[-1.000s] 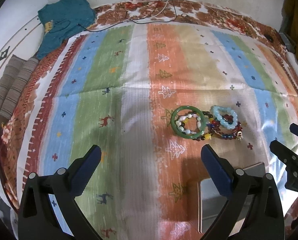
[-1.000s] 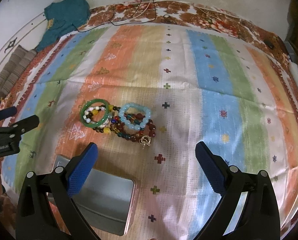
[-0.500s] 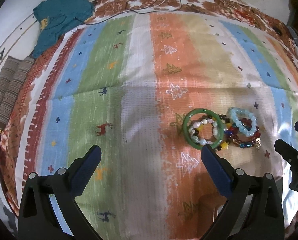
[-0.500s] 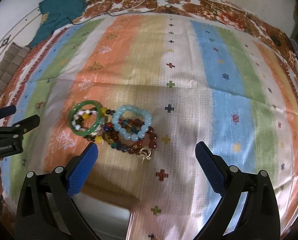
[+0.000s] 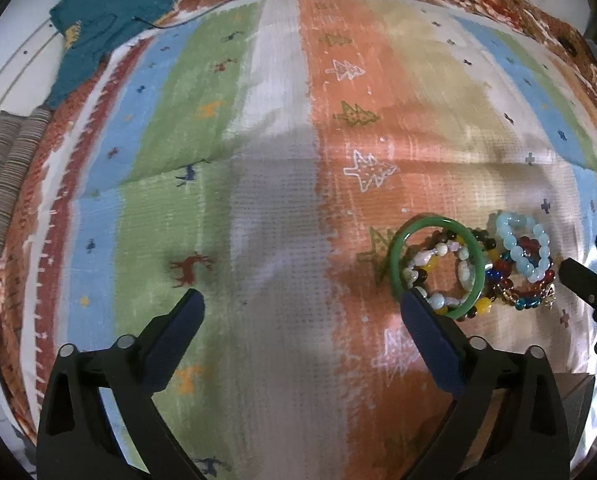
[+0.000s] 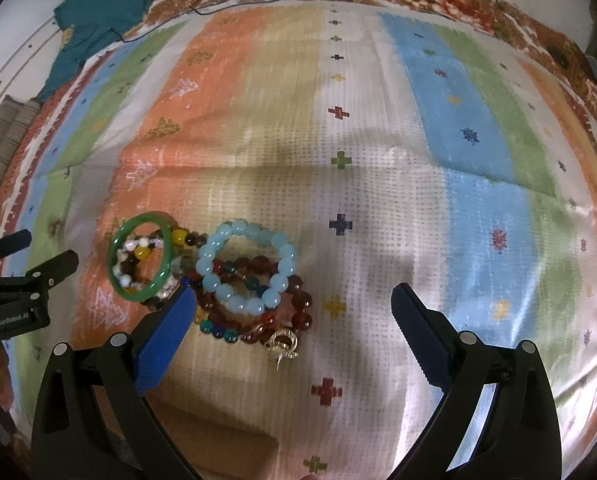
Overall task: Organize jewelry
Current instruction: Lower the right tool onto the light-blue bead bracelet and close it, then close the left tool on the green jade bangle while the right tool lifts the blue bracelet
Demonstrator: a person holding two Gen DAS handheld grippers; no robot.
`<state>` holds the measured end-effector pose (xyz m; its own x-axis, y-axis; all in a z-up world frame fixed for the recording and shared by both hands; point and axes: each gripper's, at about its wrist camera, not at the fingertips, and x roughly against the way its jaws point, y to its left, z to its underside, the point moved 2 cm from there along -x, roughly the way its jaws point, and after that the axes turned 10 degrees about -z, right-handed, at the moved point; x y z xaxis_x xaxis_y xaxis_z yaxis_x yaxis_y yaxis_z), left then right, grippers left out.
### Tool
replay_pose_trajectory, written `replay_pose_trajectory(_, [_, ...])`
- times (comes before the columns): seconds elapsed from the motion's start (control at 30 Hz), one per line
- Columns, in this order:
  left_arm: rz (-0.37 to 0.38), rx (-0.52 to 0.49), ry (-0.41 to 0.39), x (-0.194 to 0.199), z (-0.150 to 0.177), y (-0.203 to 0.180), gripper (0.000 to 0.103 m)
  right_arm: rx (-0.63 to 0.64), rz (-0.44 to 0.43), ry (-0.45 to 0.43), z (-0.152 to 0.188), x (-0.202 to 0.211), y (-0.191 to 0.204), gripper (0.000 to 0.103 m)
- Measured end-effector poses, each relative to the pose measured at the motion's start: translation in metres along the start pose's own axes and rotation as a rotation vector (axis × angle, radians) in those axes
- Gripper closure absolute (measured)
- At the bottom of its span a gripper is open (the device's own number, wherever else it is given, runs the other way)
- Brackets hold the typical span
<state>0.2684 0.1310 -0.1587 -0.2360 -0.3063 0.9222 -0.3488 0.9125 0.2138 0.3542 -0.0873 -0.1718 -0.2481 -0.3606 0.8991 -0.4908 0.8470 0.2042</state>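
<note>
Jewelry pile on striped patterned cloth: green bangle [image 6: 140, 256] lying flat, pearl-and-bead bracelet [image 6: 136, 254] inside its ring; pale blue bead bracelet [image 6: 246, 266] just right of it, overlapping dark red bead bracelet [image 6: 294, 304] with gold clasp [image 6: 283, 342]. Right tool [image 6: 292, 300] spread wide above pile, left blue pad near bangle edge, nothing gripped. Left tool [image 5: 300, 302] spread too, empty, right pad overlapping bangle [image 5: 436, 268] in left wrist view. Teal garment [image 5: 106, 20] at far corner.
</note>
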Motion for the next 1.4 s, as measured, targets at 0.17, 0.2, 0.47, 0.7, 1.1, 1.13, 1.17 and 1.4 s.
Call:
replay_pose_trajectory(0.17, [0.038,0.002,0.006,-0.007,-0.007,-0.007,0.010,-0.006,0.001,0.016,-0.007,-0.012,-0.004,0.004])
replay_pose_trajectory(0.2, [0.040,0.000,0.004,-0.009,-0.010,-0.008,0.010,-0.009,0.000,0.017,-0.007,-0.013,-0.005,0.004])
replay_pose_trajectory(0.47, [0.037,-0.014,0.022,-0.024,-0.018,-0.013,0.012,-0.017,-0.002,0.036,-0.016,-0.027,-0.009,0.004])
replay_pose_trajectory(0.7, [0.028,-0.041,0.025,-0.033,-0.023,-0.019,0.015,-0.020,0.012,0.060,-0.020,-0.041,-0.009,0.018])
replay_pose_trajectory(1.1, [0.023,-0.077,0.020,-0.040,-0.015,-0.028,0.031,-0.037,0.003,0.051,-0.025,-0.048,-0.017,0.068])
replay_pose_trajectory(1.13, [0.026,-0.077,0.020,-0.040,-0.015,-0.028,0.039,-0.036,0.000,0.048,-0.024,-0.048,-0.018,0.071])
replay_pose_trajectory(1.17, [0.029,-0.076,0.019,-0.039,-0.015,-0.029,0.046,-0.038,-0.007,0.046,-0.025,-0.048,-0.019,0.074])
replay_pose_trajectory(1.4, [0.021,-0.092,0.010,-0.034,-0.013,-0.034,0.088,-0.020,-0.035,0.040,-0.020,-0.044,-0.019,0.091])
